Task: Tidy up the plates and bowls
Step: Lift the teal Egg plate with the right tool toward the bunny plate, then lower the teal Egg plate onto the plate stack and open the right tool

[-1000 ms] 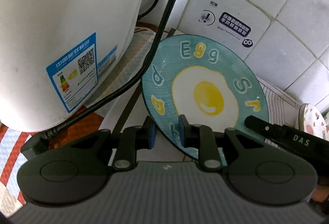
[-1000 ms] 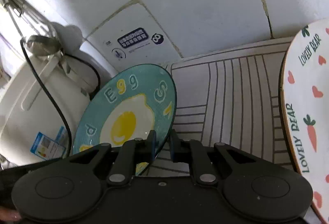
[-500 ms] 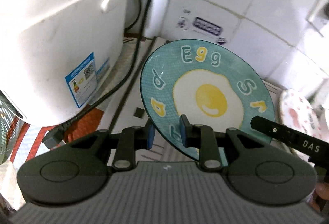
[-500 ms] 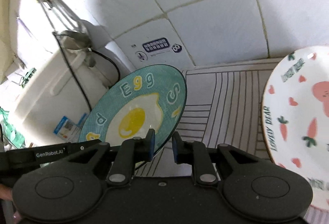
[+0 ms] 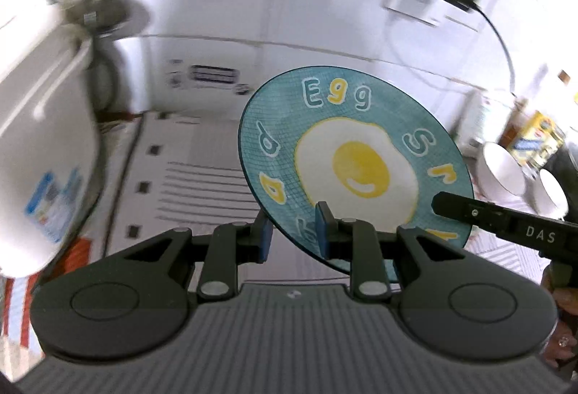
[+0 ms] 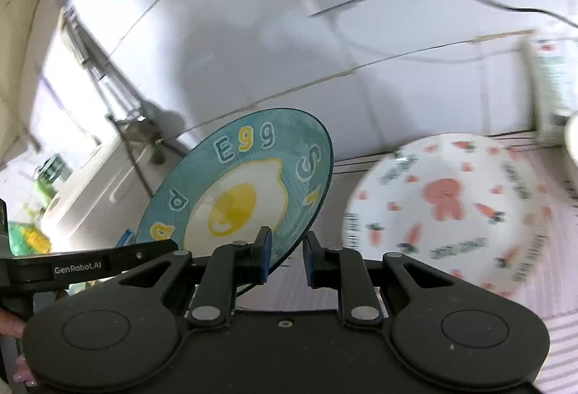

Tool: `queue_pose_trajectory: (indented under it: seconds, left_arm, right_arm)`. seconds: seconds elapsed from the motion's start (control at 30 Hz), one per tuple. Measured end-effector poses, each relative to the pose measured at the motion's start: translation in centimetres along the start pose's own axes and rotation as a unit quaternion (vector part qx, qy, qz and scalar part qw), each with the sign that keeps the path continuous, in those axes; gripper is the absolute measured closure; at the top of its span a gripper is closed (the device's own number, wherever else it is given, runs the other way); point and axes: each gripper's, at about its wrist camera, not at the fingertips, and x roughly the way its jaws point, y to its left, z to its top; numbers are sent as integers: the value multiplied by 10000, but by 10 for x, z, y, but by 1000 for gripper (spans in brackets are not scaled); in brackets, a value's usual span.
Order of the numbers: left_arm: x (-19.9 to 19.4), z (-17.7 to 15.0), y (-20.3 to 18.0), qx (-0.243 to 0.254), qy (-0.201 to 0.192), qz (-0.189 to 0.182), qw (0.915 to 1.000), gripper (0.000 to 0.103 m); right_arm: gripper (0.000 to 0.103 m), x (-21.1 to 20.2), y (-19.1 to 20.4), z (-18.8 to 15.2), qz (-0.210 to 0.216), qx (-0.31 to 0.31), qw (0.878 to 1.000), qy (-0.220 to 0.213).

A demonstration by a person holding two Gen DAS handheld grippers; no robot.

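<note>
Teal egg plate (image 5: 356,170), tilted on edge in the air above the striped table (image 5: 202,191), pinched at its lower rim by both the left hand-held gripper (image 5: 292,233) and right hand-held gripper (image 6: 287,251), with the carrot-print plate (image 6: 448,210) lying flat just right of it.
</note>
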Motion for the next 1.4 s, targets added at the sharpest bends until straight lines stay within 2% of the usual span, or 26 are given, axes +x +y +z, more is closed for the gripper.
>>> queue_pose_trajectory:
  seconds: [0.13,0.3,0.5,0.63,0.77,0.87,1.03,1.2,1.4]
  left_arm:
    - [19,8,-27,278,136,-265,9992,80]
    - [49,15,-48,406,496,-676,9956,80]
    - [80,15,-68,603,849,-868,9908,80]
    - [96,13,-78,669,913,-850,9899,80]
    - [109,12,-80,576,1156,-947,9871,80]
    - [114,13,-85,670,1241,-856,9863,80]
    - [124,16,-90,550,1609,-761,9825,80]
    - [130,20,-98,554,1808,-608,9801,79]
    - [143,28,-97,221,2267,-481,9725,77]
  right_arm:
    - [81,-19,-22,0,-297,204,9992,-158]
    - [80,-33,-48,-1,-663,416,9966,-274]
    - [80,-37,-77,-8,-985,705,9923,-260]
    - [80,-35,-87,-9,-1212,854,9889,-120]
    - [80,-33,-96,-10,-1366,1013,9854,-17]
    - [80,-33,-101,-12,-1437,1147,9830,17]
    - [80,-24,-90,-4,-1896,752,9781,421]
    - [80,-18,-90,-1,-2101,578,9745,544]
    - [77,-9,-81,6,-2297,200,9701,753]
